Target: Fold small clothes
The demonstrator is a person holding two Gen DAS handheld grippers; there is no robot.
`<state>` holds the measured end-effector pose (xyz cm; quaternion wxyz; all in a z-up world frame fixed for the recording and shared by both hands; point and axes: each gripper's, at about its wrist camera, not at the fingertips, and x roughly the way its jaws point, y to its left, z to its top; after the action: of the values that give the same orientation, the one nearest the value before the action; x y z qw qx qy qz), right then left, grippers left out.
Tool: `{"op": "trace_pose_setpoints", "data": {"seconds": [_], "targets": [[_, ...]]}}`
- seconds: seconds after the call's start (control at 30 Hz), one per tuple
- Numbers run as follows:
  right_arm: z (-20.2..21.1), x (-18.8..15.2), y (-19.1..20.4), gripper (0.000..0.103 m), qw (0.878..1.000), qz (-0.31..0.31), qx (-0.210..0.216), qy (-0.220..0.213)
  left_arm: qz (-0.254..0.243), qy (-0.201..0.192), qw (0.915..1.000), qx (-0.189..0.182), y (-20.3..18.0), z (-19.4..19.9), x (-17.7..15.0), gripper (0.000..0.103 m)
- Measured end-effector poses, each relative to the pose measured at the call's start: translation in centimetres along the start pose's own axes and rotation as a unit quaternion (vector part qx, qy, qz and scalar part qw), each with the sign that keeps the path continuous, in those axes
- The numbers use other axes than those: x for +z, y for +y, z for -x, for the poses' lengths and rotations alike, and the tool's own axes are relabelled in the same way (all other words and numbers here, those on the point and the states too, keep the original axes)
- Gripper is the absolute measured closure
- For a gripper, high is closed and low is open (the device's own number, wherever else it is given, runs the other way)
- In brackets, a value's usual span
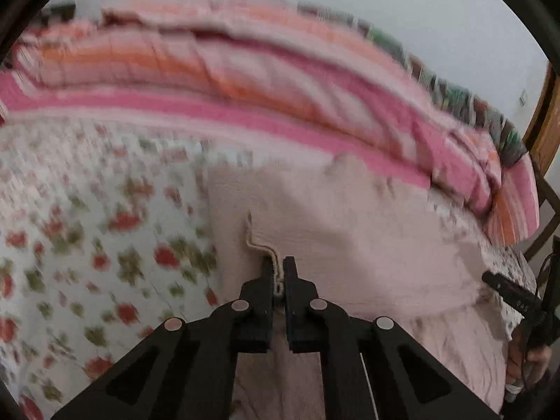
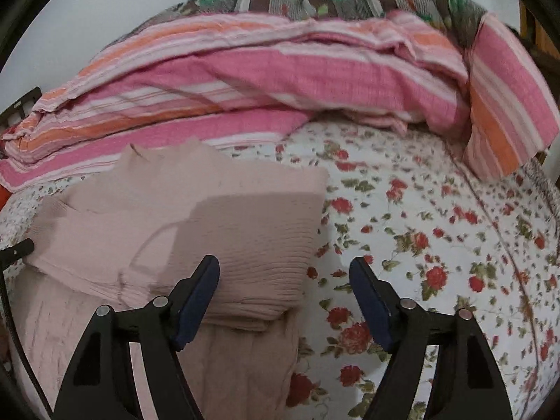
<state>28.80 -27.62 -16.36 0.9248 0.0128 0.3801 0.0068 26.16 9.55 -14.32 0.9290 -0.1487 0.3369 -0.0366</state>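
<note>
Left gripper (image 1: 278, 273) clamped on the pink sweater (image 1: 350, 231) hem, right gripper (image 2: 284, 294) spread wide above its folded corner, floral bedsheet (image 2: 420, 238) beneath

Motion blur smears the left wrist view: the rose print of the floral bedsheet (image 1: 87, 245) and the bands of the striped blanket (image 1: 245, 80) run together. The pink knit garment (image 1: 350, 238) leaves that frame at the bottom, its lower part hidden behind the left gripper (image 1: 278, 267). At the right edge, the right gripper (image 1: 511, 297) shows only as a dark sliver. In the right wrist view, the crocheted throw (image 2: 350, 0) is largely covered by the blanket.
</note>
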Motion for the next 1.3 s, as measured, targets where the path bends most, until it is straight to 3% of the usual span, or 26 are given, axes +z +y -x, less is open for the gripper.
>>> {"op": "trace_pose_setpoints", "data": {"seconds": [0.07,0.1,0.17,0.23,0.33,0.37,0.4,0.5,0.63,1.3], "targets": [[0.5,0.5,0.1,0.03,1.0,0.001,0.008,-0.018,-0.004,-0.014,0.9996,0.024,0.0,0.3,0.2,0.097],[0.5,0.5,0.2,0.03,1.0,0.005,0.01,-0.022,-0.013,0.007,0.9991,0.039,-0.1,-0.5,0.0,0.097],[0.0,0.5,0.4,0.029,1.0,0.013,0.005,-0.015,-0.026,0.04,0.9974,0.053,-0.3,-1.9,-0.6,0.096],[-1.4,0.2,0.3,0.029,1.0,0.008,0.003,0.009,-0.029,0.033,0.9978,0.049,-0.2,-1.4,-0.9,0.094],[-2.6,-0.3,-0.9,0.029,0.999,-0.024,0.03,0.029,-0.015,0.008,0.999,0.04,-0.1,0.3,-0.3,0.068],[-2.7,-0.3,-1.2,0.029,0.998,-0.033,0.036,0.029,-0.019,-0.001,0.9992,0.034,-0.1,0.6,-0.1,0.05],[-2.7,-0.3,-1.2,0.028,0.998,-0.035,0.038,0.03,-0.028,-0.008,0.9992,0.029,-0.6,0.6,0.0,0.044],[-2.9,-0.5,-0.4,0.028,0.999,-0.018,0.019,0.033,-0.065,-0.007,0.9971,0.039,-1.7,-0.6,0.3,0.044],[-3.0,-0.5,0.1,0.028,1.0,-0.005,0.006,0.029,-0.077,0.051,0.9942,0.055,-2.0,-4.2,-0.5,0.045],[-2.8,-0.7,0.1,0.026,1.0,0.003,-0.004,0.017,-0.082,0.057,0.9937,0.052,-2.3,-4.6,-0.8,0.044]]}}
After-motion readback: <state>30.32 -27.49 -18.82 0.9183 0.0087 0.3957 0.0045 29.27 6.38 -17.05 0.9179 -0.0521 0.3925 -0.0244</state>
